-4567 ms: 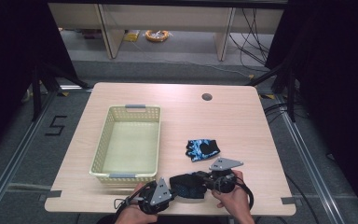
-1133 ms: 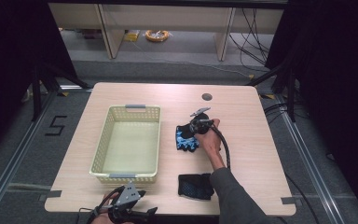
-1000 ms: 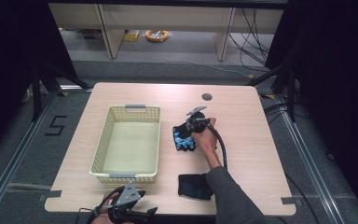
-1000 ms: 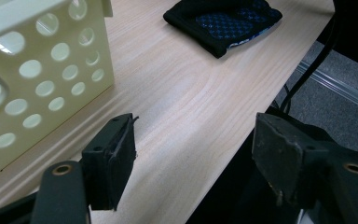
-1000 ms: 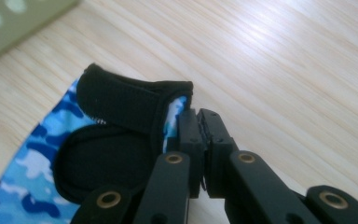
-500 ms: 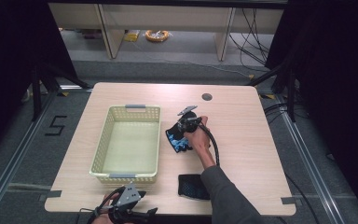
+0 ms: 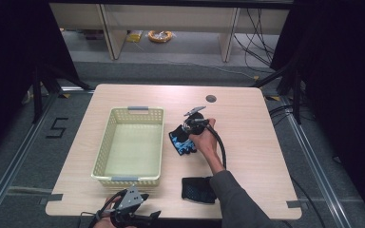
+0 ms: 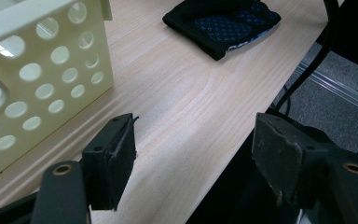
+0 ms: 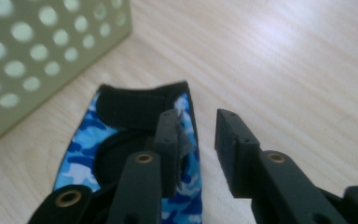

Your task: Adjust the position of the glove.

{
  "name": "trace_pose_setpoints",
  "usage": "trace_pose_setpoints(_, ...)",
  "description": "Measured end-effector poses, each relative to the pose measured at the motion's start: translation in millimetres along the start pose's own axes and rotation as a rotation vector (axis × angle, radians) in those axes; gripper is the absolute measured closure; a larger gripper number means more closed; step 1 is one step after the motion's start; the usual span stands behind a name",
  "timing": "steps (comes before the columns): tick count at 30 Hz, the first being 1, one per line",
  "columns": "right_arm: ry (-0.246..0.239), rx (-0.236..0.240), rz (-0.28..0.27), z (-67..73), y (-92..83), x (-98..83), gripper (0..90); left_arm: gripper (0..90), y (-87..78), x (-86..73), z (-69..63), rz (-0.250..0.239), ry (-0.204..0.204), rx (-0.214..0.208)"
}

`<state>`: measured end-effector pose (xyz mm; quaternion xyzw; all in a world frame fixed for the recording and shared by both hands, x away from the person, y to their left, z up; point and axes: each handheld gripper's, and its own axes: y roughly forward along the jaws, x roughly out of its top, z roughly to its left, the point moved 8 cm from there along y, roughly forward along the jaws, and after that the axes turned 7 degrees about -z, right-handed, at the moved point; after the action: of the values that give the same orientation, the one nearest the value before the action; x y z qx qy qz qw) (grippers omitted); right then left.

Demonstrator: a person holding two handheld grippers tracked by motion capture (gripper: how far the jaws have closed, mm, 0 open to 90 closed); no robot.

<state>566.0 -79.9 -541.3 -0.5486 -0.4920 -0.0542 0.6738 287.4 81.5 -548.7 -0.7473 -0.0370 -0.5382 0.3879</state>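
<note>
A blue camouflage glove (image 7: 182,141) with a black strap lies on the table just right of the cream basket (image 7: 103,152). My right gripper (image 7: 188,129) is right over it. In the right gripper view its jaws (image 9: 198,123) stand a little apart, open, with the glove's (image 9: 86,154) right edge under the left jaw. A black glove (image 7: 197,189) with a blue dotted palm lies near the front edge, under the right forearm. My left gripper (image 7: 145,216) hangs at the table's front edge, open wide (image 8: 196,140) with nothing in it, the black glove (image 8: 223,23) farther off.
The perforated basket (image 8: 42,79) is empty and stands left of centre; its wall (image 9: 37,51) is close beside the blue glove. A dark round grommet (image 7: 211,99) sits at the table's back right. A black cable (image 7: 221,152) trails along the right forearm.
My right gripper left the front edge, reached the blue glove and moved it leftward toward the basket. The left gripper drew back to the front edge. The black glove stayed put.
</note>
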Motion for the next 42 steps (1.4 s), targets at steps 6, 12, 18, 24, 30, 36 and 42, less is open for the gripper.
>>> trace_pose_setpoints(6,0.026,0.008,0.03,-2.4,6.8,-10.4,65.1,29.7,0.7,-0.8,0.0,0.003,0.004,-0.003)
trace_pose_setpoints(12,0.05,0.02,0.04,4.3,9.7,-17.0,62.8,29.6,1.4,-2.0,0.4,0.012,0.015,0.001)
trace_pose_setpoints(18,0.03,0.057,0.02,8.6,11.2,-16.3,85.4,29.9,2.0,-1.9,-2.4,0.001,0.002,-0.006)
trace_pose_setpoints(24,0.015,0.07,-0.024,7.3,6.3,-13.1,87.5,30.1,1.6,-1.8,-0.7,0.004,0.004,-0.005)
trace_pose_setpoints(30,0.02,0.124,-0.084,2.6,-27.6,-1.7,87.5,30.2,3.1,-1.7,-3.2,-0.002,-0.026,-0.003)
trace_pose_setpoints(36,-0.04,0.173,-0.165,1.9,-73.5,14.3,87.6,30.3,2.0,-2.3,-1.2,0.009,-0.013,0.002)
trace_pose_setpoints(42,-0.086,0.233,-0.199,7.2,-121.1,18.1,87.6,30.5,2.3,-3.1,-1.1,0.019,-0.014,-0.004)
